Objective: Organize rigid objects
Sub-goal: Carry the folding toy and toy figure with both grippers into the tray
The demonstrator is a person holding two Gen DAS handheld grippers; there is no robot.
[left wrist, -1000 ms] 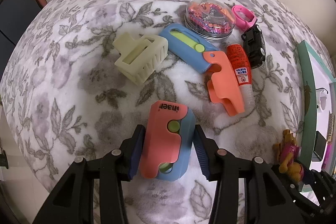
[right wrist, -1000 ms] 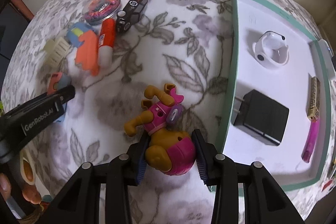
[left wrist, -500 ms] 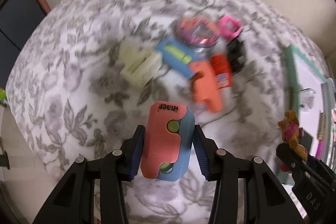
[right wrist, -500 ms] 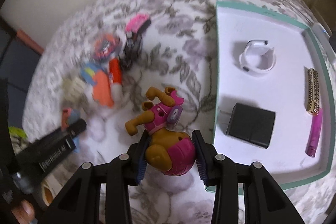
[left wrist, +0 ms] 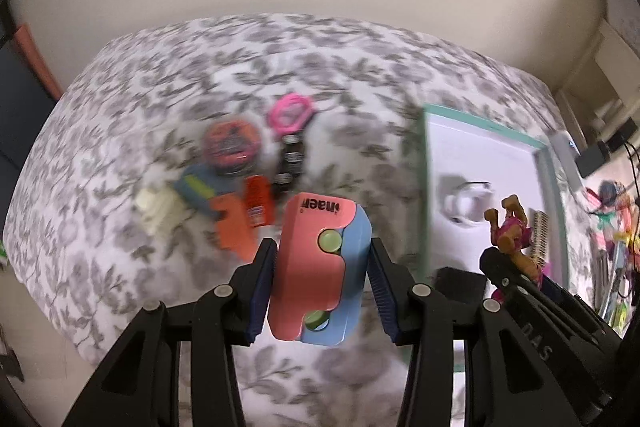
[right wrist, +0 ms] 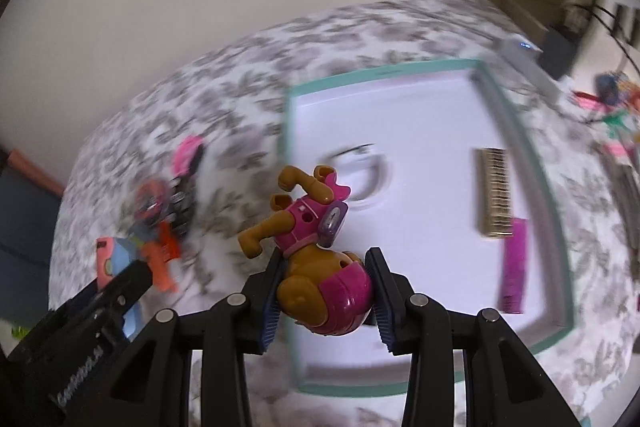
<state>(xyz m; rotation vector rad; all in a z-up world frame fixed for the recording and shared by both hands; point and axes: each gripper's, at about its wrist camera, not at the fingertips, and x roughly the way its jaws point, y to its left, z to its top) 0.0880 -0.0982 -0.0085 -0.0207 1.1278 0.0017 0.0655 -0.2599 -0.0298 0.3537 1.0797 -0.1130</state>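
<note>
- We saw a soft, fleecy floral blanket (left wrist: 132, 115), grey leaves on white, covering the whole surface under both tools.
- On it lay a shallow rectangular tray (right wrist: 400, 69) with a smooth white floor and a teal rim.
- The left gripper (left wrist: 322, 285) was clamped on a flat, smooth plastic block (left wrist: 320, 263), coral pink over light blue, with rounded corners and two round green studs; its ribbed blue pads pressed both long edges, and the printed end stuck out past the fingertips.
- The right gripper (right wrist: 326, 293) was closed on a glossy moulded plastic pup figure (right wrist: 316, 251), tan with a magenta vest and helmet; the rounded head sat between the pads, while the body and legs reached forward beyond them.
- In the right wrist view, the pup figure hung over the tray's near left rim.
- In the left wrist view, the block hung above the blanket, just left of the tray.
- Inside the tray we made out a white ring-shaped band (right wrist: 360, 179), a ribbed gold bar (right wrist: 496, 199) and a flat magenta stick (right wrist: 514, 263), all blurred.
- Left of the tray sat a loose cluster: a round clear-topped case (left wrist: 232, 149), a pink hexagonal ring (left wrist: 291, 115), a black toy car (left wrist: 291, 159), an orange plastic piece (left wrist: 234, 229) and a cream claw clip (left wrist: 156, 211), too blurred for finer detail.
</note>
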